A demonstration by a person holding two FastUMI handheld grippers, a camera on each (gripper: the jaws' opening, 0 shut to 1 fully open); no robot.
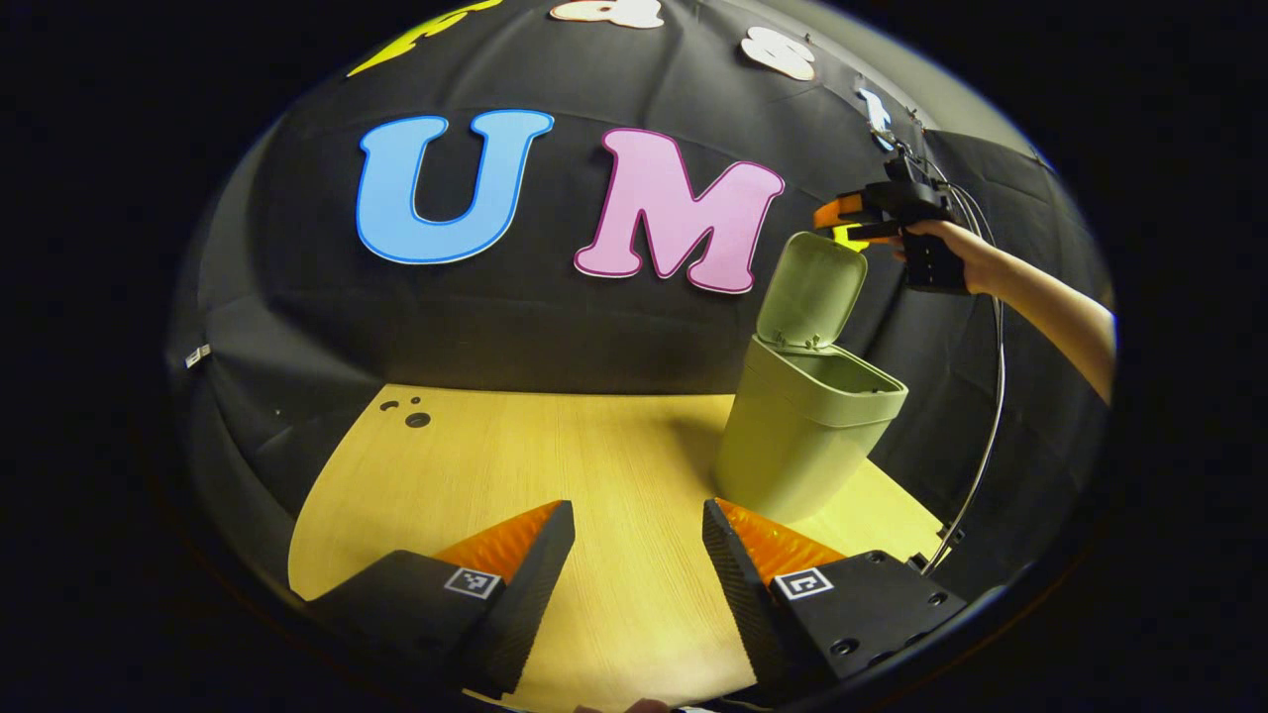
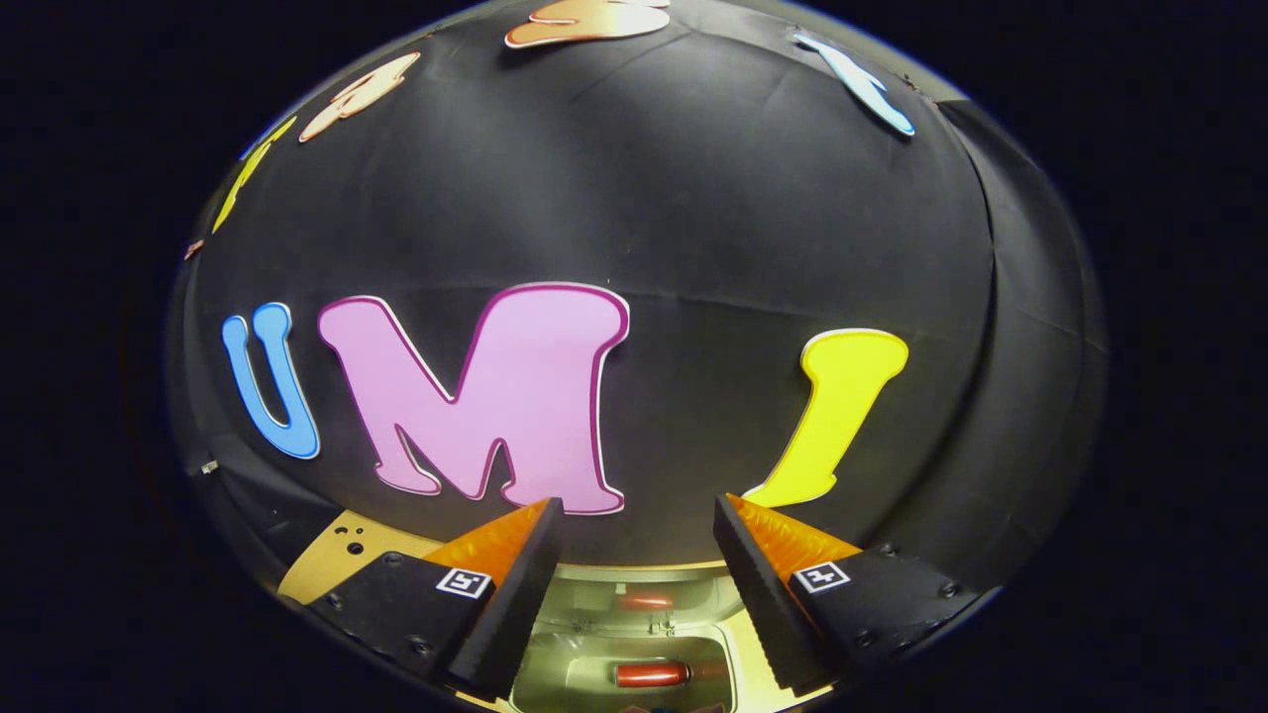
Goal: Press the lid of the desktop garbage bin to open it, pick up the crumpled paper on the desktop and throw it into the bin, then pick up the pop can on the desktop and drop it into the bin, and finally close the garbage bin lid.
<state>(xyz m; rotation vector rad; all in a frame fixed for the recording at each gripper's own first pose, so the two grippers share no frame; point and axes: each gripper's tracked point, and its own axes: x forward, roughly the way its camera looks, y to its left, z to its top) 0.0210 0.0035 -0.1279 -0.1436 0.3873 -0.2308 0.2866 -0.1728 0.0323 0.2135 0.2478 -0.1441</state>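
Both my claws hang wide and empty; red pop can (image 2: 652, 674) lies inside pale green plastic bin (image 1: 802, 436). Next, I close its raised lid (image 1: 810, 290).

The pale wooden table (image 1: 515, 465) carries the green bin (image 1: 802, 436), lid up, near its far right corner.

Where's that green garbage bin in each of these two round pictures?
Left gripper view: the garbage bin stands right of centre on the wooden table, lid raised.
Right gripper view: its open mouth sits at the bottom edge, between the fingers.
Shared landmark: the table's holed corner.
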